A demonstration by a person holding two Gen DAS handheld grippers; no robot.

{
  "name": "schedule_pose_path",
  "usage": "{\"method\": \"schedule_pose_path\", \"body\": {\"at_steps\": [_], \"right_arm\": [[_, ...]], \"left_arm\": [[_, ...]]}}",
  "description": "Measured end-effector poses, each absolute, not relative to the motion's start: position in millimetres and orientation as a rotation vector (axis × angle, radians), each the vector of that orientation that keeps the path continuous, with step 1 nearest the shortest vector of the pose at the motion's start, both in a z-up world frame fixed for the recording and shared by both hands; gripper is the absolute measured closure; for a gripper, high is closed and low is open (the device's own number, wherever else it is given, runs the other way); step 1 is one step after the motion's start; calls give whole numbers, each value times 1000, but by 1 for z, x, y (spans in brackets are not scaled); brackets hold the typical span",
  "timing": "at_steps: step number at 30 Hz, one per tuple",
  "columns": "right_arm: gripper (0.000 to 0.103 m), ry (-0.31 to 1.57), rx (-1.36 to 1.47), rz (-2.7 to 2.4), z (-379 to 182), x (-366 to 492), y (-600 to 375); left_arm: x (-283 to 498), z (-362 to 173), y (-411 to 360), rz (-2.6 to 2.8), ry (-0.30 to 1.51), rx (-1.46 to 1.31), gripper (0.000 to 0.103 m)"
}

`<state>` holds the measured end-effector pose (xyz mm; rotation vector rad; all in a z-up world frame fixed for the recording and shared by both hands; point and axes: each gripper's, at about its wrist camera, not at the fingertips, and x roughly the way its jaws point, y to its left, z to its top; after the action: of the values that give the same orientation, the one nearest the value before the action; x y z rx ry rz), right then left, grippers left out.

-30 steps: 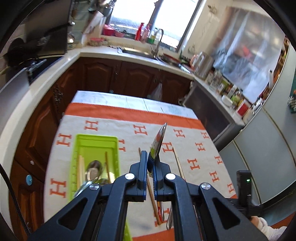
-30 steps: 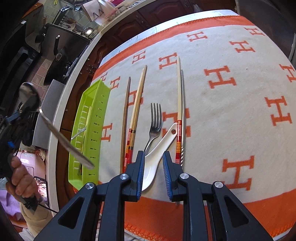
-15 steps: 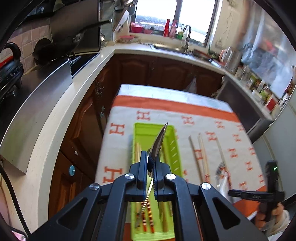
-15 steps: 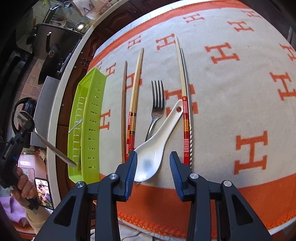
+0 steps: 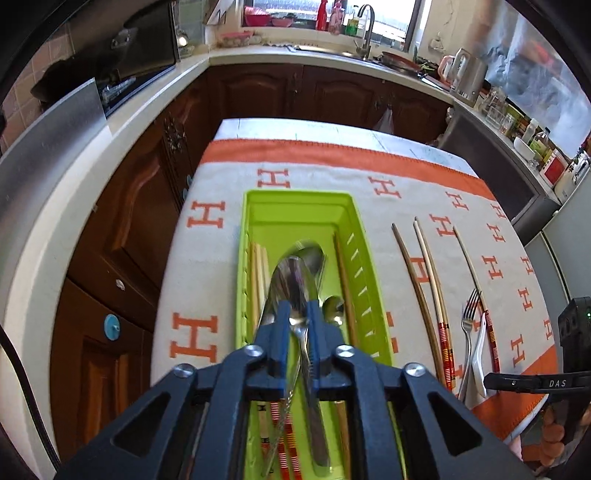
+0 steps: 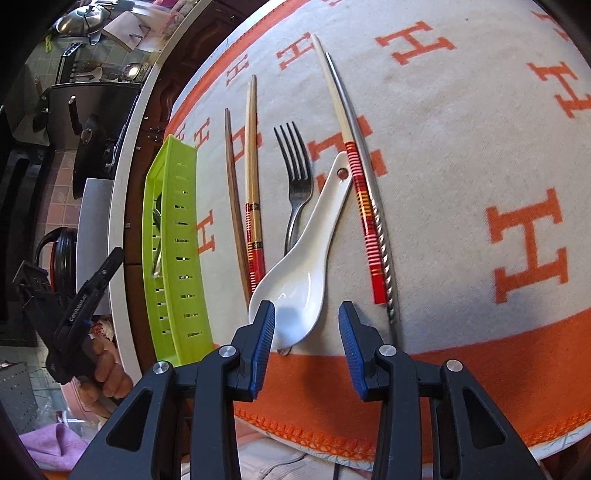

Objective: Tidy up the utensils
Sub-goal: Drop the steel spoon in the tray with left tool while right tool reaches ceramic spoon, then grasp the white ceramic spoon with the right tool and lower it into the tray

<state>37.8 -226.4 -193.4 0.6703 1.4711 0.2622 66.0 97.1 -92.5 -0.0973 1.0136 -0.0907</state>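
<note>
The left gripper (image 5: 298,332) has dropped into the green tray (image 5: 364,280), jaws opening around the metal spoon (image 5: 295,280); the right gripper (image 6: 306,325), jaws parted, straddles the white spoon (image 6: 299,277) near the cloth's orange edge (image 6: 480,369).

A cream cloth (image 5: 332,184) with orange H marks and an orange border covers the table; dark wooden cabinets (image 5: 258,96) stand behind it under a pale counter (image 5: 140,107); a tap (image 5: 364,22) rises by the window; a kettle (image 5: 467,75) sits further right.
</note>
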Motion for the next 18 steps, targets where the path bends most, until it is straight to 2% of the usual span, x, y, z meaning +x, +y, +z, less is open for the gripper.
{"method": "schedule_pose_path", "body": {"at_steps": [2, 10, 18], "right_arm": [[66, 1473, 682, 259, -194, 37, -224], [68, 1460, 804, 234, -203, 34, -221], [91, 1467, 858, 170, -210, 33, -214]], "left_arm": [[65, -97, 96, -95, 1022, -119, 84], [45, -92, 92, -158, 1003, -196, 82], [30, -84, 91, -202, 977, -241, 80]]}}
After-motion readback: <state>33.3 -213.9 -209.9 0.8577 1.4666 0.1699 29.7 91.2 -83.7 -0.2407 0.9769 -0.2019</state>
